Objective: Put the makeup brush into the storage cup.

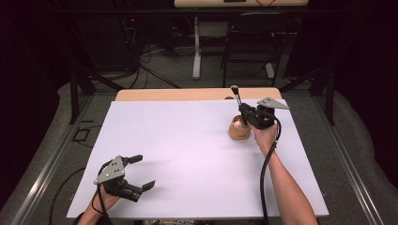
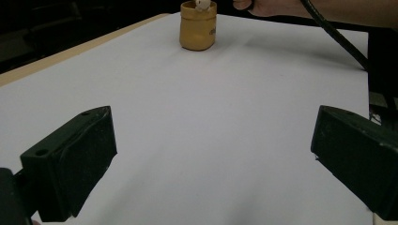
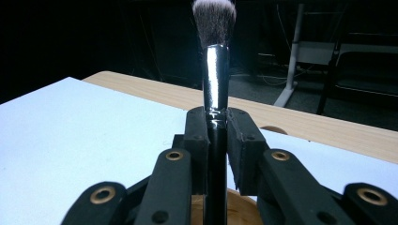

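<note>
While the left gripper (image 1: 133, 174) rests near the front left corner of the white sheet (image 1: 187, 150) with its jaws spread wide and nothing between them, the right gripper (image 3: 217, 140) clamps a makeup brush (image 3: 215, 70) by its handle, bristles up, just above a small tan pot (image 1: 239, 130) at the far right.

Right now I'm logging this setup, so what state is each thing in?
Left gripper: jaws open, holding nothing, low over the white sheet.
Right gripper: jaws shut on the brush handle.
Black-handled makeup brush with silver ferrule: upright, bristles up, held above the pot.
Tan round pot: upright on the sheet, open-topped, a pale item inside.
White sheet: flat on the wooden table.
</note>
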`<state>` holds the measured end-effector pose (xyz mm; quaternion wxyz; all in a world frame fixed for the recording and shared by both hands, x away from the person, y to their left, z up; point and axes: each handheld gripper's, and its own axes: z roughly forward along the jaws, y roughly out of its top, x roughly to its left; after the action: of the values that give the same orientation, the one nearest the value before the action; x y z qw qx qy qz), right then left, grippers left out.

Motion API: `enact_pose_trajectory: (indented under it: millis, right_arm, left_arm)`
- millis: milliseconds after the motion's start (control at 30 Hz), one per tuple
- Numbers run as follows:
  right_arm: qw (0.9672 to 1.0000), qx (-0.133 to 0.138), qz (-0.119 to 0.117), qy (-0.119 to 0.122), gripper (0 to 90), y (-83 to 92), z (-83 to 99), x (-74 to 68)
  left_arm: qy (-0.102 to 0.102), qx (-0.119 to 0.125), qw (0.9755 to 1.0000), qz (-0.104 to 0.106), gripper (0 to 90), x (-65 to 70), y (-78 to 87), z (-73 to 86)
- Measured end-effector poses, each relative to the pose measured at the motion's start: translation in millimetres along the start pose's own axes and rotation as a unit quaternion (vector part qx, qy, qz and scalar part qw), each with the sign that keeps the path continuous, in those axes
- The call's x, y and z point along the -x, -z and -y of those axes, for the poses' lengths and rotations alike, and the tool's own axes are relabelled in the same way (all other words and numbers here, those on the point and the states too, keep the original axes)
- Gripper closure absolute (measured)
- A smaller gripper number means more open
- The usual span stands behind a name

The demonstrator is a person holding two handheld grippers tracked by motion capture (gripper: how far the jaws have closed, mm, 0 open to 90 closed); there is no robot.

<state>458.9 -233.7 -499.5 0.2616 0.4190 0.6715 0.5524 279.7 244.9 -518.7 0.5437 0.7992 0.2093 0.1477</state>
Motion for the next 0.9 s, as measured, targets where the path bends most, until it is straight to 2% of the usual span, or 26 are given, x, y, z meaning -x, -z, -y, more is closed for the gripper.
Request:
enact_pose_trajectory:
  millis: [400,900]
  right_arm:
    - [0.9999,-0.016,0.002,-0.002,79.0,-4.0,8.3,1.2]
    - [0.9998,-0.021,0.001,0.000,78.8,-4.4,10.6,1.2]
  left_arm:
    - [0.000,-0.001,1.0000,0.000,0.4,0.1,0.0,0.0]
    - [-0.004,-0.004,1.0000,0.001,0.4,0.5,0.6,0.1]
